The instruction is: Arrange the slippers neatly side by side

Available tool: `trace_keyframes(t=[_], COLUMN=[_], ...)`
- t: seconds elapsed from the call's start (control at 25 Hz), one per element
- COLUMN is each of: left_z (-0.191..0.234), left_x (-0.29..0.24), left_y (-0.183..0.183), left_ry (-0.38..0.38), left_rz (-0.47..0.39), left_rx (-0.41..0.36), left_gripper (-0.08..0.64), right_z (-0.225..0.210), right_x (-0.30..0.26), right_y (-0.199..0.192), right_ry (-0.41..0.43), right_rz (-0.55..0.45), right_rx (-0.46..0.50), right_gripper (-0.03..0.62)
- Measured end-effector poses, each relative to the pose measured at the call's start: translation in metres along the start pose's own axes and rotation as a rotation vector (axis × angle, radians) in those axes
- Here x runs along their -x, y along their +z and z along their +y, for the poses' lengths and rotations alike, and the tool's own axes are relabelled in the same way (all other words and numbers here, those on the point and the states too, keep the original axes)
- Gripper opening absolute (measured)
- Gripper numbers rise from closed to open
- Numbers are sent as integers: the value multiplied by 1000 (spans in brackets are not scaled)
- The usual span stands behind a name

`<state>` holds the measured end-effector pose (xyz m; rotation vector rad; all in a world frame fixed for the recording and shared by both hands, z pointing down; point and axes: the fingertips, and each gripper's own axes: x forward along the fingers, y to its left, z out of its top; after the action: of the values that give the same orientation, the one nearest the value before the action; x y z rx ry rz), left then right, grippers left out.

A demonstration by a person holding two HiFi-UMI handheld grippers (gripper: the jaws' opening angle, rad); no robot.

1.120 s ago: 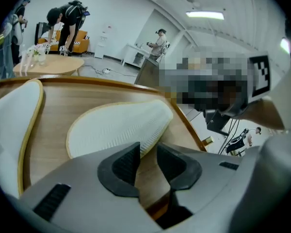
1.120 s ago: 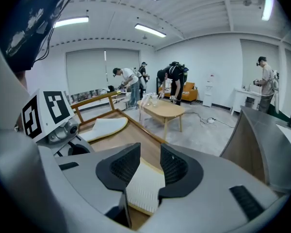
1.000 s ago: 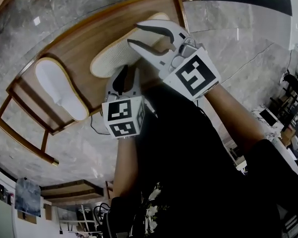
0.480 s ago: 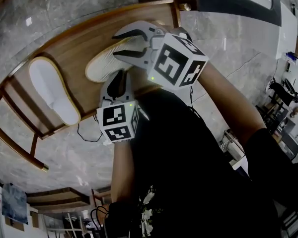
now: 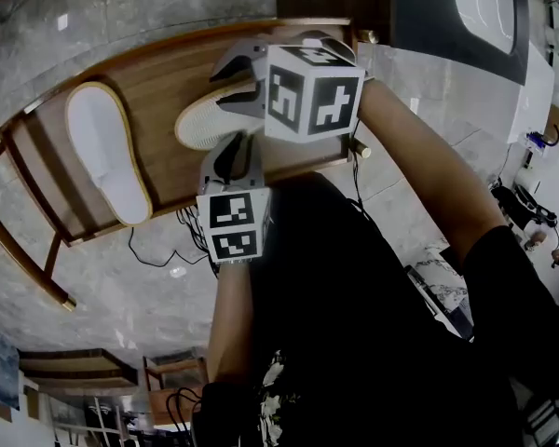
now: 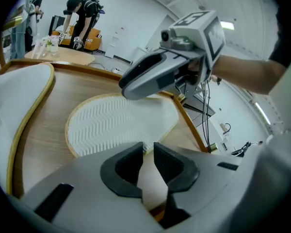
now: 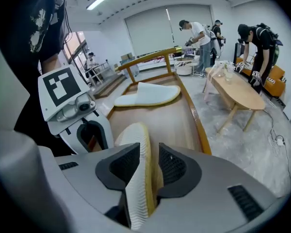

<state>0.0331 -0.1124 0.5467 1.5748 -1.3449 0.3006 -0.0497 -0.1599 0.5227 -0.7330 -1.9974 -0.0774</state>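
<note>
**Asker:** So, what could go wrong from here?

**Me:** Mostly the grip. My right gripper [image 7: 149, 153] has just been closing on the near slipper [image 5: 200, 119], and it pinches only the sole's edge, with the slipper standing on its side between the pads. With so narrow a hold on something soft, I judge it could twist or slide out as I carry it. Its free end also looks close to the counter [image 5: 158, 73], so it might drag.

**Asker:** And the other gripper?

**Me:** My left gripper [image 6: 148, 152] has just been opening a little. It is narrow with nothing in it, and it sits just beside that slipper's lower edge, so a careless swing could knock it.

**Asker:** Where does the slipper have to go?

**Me:** Next to the second slipper [image 5: 107, 152], which lies well apart at the upper left of the head view, angled across the wood.

**Asker:** How are your arms placed?

**Me:** My right forearm [image 5: 419, 156] reaches in from the right with the gripper tipped steeply down, and my left points down toward the counter's near edge.
</note>
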Motion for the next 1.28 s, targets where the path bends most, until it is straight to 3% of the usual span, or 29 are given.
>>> trace_keyframes(t=[0.36, 0.72, 0.88, 1.12, 1.28], left_z=[3, 1, 5, 31, 51], left_x=[0, 3, 9, 20, 25], left_y=[-2, -5, -7, 3, 14], left_ry=[14, 11, 18, 55, 67], left_rz=[-11, -9, -11, -25, -34], left_rx=[-9, -22, -17, -17, -36], left_gripper=[63, 63, 73, 89, 99], right_z=[7, 19, 28, 42, 44], right_x=[-14, 7, 21, 39, 43], right_y=[-9, 0, 1, 8, 5], right_ry=[35, -24, -49, -74, -137], right_rz=[38, 5, -35, -229, -283], right_rx=[-74, -144, -232, -504, -584], right_gripper=[89, 47, 31, 18, 18])
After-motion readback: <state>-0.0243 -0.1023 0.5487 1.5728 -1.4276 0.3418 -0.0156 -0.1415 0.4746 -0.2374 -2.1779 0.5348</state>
